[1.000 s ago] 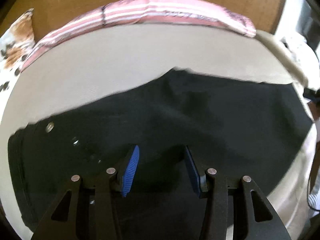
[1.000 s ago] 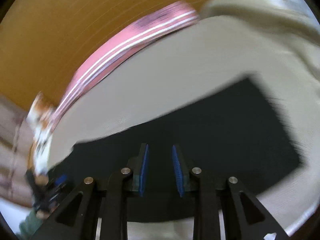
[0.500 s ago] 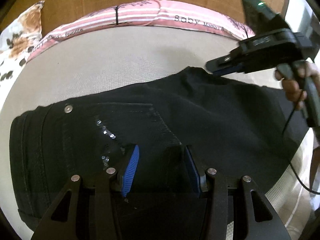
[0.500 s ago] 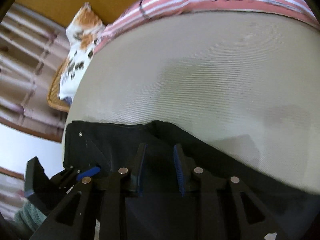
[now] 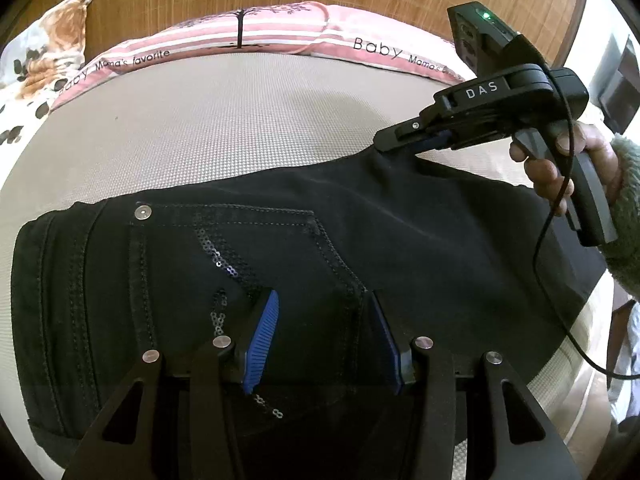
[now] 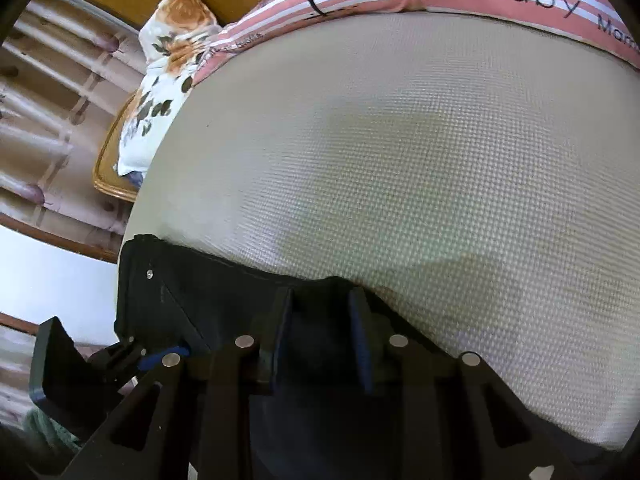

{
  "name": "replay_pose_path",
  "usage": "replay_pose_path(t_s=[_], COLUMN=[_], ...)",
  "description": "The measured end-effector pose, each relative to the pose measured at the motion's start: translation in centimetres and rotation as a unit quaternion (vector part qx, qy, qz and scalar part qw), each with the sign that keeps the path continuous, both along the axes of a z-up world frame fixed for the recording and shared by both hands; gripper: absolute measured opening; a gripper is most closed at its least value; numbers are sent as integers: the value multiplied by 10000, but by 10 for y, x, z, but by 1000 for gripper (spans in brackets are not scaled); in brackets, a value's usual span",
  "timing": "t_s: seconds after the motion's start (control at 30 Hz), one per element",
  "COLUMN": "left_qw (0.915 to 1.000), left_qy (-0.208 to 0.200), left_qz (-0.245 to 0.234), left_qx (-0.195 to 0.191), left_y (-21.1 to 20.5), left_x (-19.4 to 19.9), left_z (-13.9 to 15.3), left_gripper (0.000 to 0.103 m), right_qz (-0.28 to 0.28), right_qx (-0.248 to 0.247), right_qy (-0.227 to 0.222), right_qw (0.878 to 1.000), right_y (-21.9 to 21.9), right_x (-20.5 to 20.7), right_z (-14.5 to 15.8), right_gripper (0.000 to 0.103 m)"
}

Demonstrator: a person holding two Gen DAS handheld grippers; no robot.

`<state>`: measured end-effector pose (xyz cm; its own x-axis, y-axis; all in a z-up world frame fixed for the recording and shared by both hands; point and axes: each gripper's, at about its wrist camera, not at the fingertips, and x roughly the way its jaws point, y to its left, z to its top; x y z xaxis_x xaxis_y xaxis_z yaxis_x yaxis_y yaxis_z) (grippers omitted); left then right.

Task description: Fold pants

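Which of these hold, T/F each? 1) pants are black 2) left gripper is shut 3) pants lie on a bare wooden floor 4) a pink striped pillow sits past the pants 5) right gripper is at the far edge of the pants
1) The pants are black. True.
2) The left gripper is shut. False: its jaws stand apart over the pocket area, open.
3) The pants lie on a bare wooden floor. False: they lie on a beige textured mattress.
4) A pink striped pillow sits past the pants. True.
5) The right gripper is at the far edge of the pants. True.
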<state>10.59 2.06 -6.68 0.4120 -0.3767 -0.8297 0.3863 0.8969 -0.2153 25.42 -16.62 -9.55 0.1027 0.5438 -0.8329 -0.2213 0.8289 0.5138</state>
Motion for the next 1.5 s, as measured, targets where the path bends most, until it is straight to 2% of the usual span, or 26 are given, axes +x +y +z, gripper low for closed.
replay_pose_path(t_s=[0.03, 0.17, 0.37, 0.5, 0.63, 0.77, 0.87, 0.93, 1.07, 1.13, 1.2, 1.23, 1.33, 1.43, 1.5], left_qw=[10000, 10000, 10000, 9998, 9998, 9991, 9989, 9987, 9982, 9978, 9972, 9967, 9965, 9968, 9968], left_qy=[4, 9, -51, -151, -61, -312, -401, -386, -237, -160, -182, -252, -252, -202, -192], left_qz=[1, 38, 28, -52, 34, 9, -163, -271, -438, -465, -459, -464, -418, -296, -192], left_qx=[-1, -20, 8, 102, 192, 292, 195, 213, 332, 441, 566, 610, 675, 716, 751], left_y=[0, 1, 5, 6, 4, 0, -8, -16, -34, -37, -36, -35, -35, -35, -36], left_x=[0, 1, -1, -3, -1, -10, -16, -18, -17, -16, -17, -18, -19, -17, -17], left_z=[1, 2, -1, -4, 0, 18, 27, 25, 10, 2, -6, -6, -6, -8, -5], left_gripper=[48, 48, 48, 48, 48, 48, 49, 49, 50, 49, 49, 49, 49, 50, 50], right_qz=[51, 98, 42, 23, -291, -587, -645, -713, -1008, -1213, -1346, -1405, -1539, -1626, -1808], right_qx=[47, -75, -615, -705, -591, -438, -440, -459, -620, -700, -785, -762, -717, -692, -443], right_qy=[-14, -354, -535, -656, -782, -1075, -1044, -903, -579, -589, -670, -712, -723, -798, -915], right_qw=[10000, 9993, 9967, 9954, 9948, 9915, 9915, 9923, 9913, 9884, 9855, 9846, 9828, 9810, 9783], right_y=[2, 6, 16, 18, 12, -11, -29, -40, -61, -73, -80, -83, -87, -89, -102], right_x=[0, 0, 2, -2, -5, -23, -48, -63, -84, -86, -85, -84, -81, -85, -100], right_z=[1, 12, -7, -5, 13, 48, 59, 55, 25, 13, 6, 5, 4, 13, 29], right_gripper=[15, 11, 9, 10, 26, 27, 27, 27, 26, 26, 19, 14, 14, 21, 22])
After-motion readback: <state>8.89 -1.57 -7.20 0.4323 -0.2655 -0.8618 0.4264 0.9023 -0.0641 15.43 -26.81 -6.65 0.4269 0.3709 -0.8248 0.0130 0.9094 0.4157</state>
